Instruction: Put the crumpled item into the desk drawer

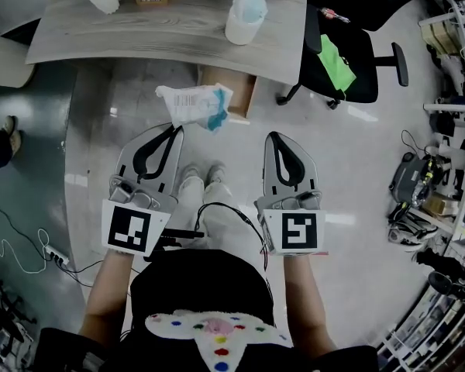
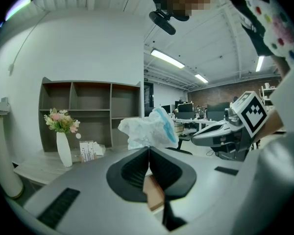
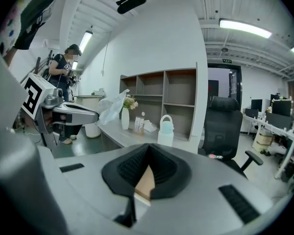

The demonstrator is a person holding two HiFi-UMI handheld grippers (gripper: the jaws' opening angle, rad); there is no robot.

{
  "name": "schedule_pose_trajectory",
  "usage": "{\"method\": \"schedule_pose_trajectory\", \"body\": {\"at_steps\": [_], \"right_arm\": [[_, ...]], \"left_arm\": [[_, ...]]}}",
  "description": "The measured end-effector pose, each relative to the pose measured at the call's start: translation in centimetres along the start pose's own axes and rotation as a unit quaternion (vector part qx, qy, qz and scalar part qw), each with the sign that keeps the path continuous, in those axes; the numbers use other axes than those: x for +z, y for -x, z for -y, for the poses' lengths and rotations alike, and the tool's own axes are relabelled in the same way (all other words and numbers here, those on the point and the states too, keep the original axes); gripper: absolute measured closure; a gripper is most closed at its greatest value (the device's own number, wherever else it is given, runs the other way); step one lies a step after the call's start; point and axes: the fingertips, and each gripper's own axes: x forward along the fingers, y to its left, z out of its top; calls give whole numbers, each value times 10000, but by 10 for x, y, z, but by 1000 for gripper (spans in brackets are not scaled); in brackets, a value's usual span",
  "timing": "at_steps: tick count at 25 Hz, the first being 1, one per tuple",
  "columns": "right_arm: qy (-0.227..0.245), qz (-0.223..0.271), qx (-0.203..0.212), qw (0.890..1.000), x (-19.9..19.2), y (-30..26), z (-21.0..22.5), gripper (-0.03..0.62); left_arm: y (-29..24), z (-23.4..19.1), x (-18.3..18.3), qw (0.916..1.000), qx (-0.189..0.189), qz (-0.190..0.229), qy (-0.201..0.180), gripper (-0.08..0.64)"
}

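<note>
Behind crumpled item [image 1: 195,105], drawer [image 1: 243,91] half-hidden

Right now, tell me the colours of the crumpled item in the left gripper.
The crumpled plastic wrapper is white with a blue patch; clearest in head view.

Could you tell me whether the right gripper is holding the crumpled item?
No, the crumpled item is pinched at the tips of the left gripper, while the right gripper is shut on nothing.

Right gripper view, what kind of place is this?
Most likely an open-plan office: a long wood-grain desk, a black swivel chair beside it, and an open shelf unit against the wall behind.
</note>
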Motion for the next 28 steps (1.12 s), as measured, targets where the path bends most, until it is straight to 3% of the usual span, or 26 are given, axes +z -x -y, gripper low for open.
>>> {"method": "schedule_pose_trajectory", "body": {"at_steps": [28], "right_arm": [[-175, -616, 133, 9979, -112, -37, -5, 588]], "left_arm": [[-20, 4, -118, 9964, -134, -808, 235, 545]]}}
